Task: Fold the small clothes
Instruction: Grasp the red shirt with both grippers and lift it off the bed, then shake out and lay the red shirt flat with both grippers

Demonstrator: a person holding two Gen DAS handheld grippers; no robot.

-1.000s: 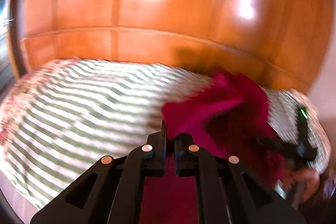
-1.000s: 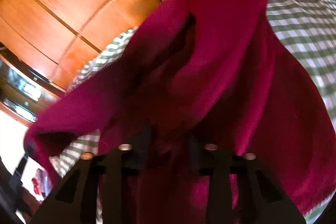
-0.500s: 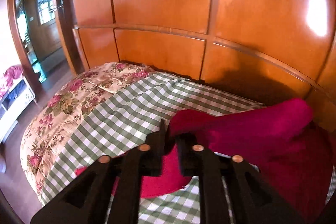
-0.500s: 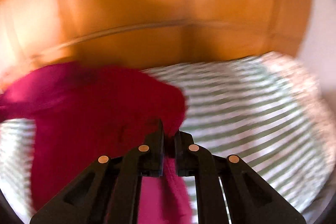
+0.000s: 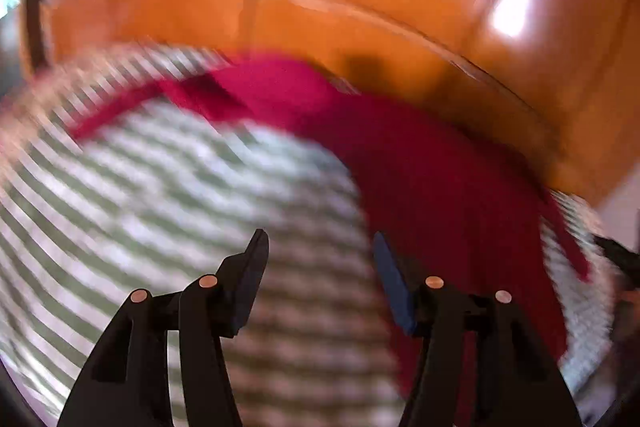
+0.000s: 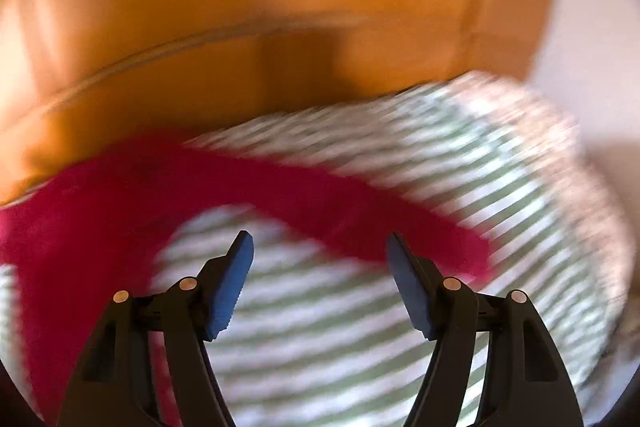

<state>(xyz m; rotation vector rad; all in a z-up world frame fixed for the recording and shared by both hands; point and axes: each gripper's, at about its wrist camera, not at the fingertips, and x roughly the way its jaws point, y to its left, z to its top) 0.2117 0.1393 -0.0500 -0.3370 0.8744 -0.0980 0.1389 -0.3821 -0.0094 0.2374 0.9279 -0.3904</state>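
Now the red garment [image 5: 420, 163] lies released on the green-checked bedspread [image 5: 160, 187], draped in a loose arc against the wooden headboard [image 5: 360, 7]. Both tools have just been opening: the left gripper [image 5: 320, 267] stands with its jaws apart over bare checks, the cloth just to one side of it, and the right gripper [image 6: 318, 267] likewise gapes with nothing between its blue pads [image 6: 230, 291], the garment curving just beyond the fingertips. My reading is that the laying-out step is ending and no fold is made yet. Next comes flattening the cloth away from the headboard, then pinching an edge. Blur hides the garment's shape and edges. Nothing else sits on the bedspread near it; only the headboard crowds its far side.
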